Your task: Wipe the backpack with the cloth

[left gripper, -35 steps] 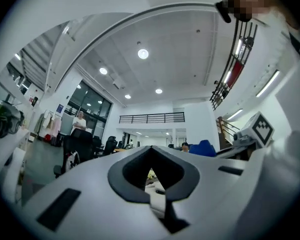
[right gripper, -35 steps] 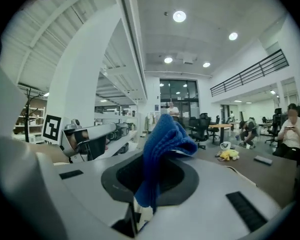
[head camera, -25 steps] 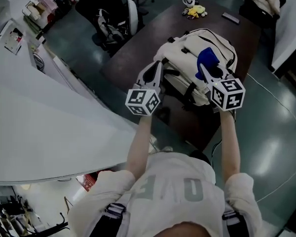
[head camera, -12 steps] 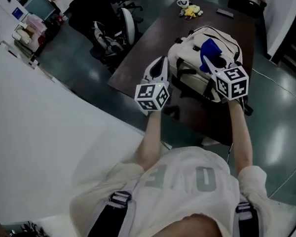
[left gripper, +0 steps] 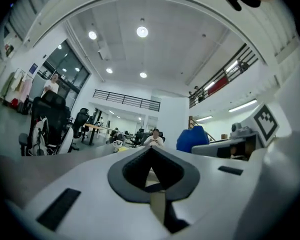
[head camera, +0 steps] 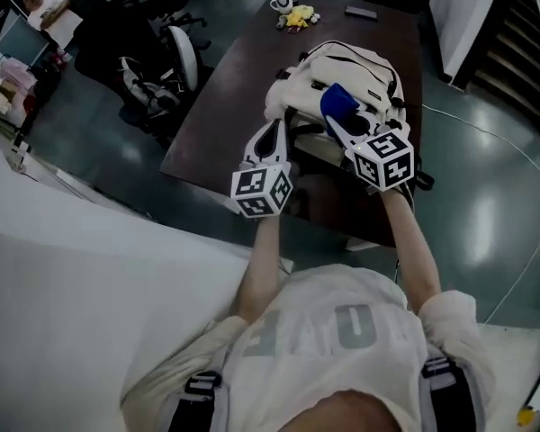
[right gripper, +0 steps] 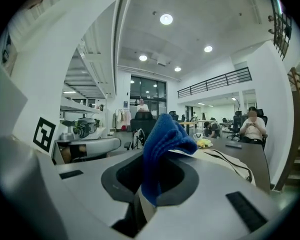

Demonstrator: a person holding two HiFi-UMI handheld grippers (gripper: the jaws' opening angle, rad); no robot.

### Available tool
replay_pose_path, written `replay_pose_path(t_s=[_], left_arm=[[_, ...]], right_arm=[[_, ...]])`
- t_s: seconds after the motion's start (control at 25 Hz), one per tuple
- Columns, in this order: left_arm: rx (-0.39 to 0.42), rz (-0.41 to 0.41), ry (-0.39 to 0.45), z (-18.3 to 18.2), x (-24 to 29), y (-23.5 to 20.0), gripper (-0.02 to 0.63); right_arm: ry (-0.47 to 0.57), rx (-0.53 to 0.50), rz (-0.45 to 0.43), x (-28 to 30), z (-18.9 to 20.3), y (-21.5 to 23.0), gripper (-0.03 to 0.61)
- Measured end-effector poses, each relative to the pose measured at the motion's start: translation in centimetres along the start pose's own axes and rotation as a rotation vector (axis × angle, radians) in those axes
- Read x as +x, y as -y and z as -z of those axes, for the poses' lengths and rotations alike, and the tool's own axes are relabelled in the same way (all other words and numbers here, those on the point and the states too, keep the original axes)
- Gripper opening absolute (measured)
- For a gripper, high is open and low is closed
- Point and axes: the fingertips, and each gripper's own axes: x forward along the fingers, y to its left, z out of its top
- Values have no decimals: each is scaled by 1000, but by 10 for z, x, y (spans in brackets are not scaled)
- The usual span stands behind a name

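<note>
A cream backpack (head camera: 360,75) with dark straps lies on the dark brown table (head camera: 220,106). My right gripper (head camera: 335,120) is shut on a blue cloth (head camera: 339,104), which bunches up over the backpack's near side; in the right gripper view the blue cloth (right gripper: 162,146) stands up from between the jaws of the right gripper (right gripper: 147,194). My left gripper (head camera: 274,135) hovers at the backpack's near left edge, shut, with nothing held. In the left gripper view the left gripper (left gripper: 155,181) has its jaws together and the blue cloth (left gripper: 192,139) shows off to the right.
At the table's far end sit a white mug (head camera: 282,3), a yellow soft toy (head camera: 299,16) and a dark phone-like object (head camera: 361,12). Office chairs (head camera: 166,66) stand left of the table. A cable (head camera: 486,138) crosses the floor on the right. A seated person (right gripper: 252,126) is at the far end.
The head view has shifted, so the table and backpack now sit higher and further left. Both grippers stay by the backpack's near side, the right still holding the cloth.
</note>
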Motion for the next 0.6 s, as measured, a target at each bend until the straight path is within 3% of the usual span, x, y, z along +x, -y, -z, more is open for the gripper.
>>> replay_pose_path(t_s=[0.12, 0.24, 0.4, 0.6], left_arm=[[-53, 18, 30, 27, -3, 3, 5], [-88, -1, -56, 64, -1, -1, 5], [-63, 24, -56, 66, 0, 1, 5], [-100, -38, -65, 79, -12, -18, 6]], right_arm=[[9, 35, -19, 1, 2, -3, 41], [6, 56, -61, 1, 7, -17, 41], [25, 102, -93, -7, 7, -25, 41], [-10, 85, -120, 4, 13, -34, 41]])
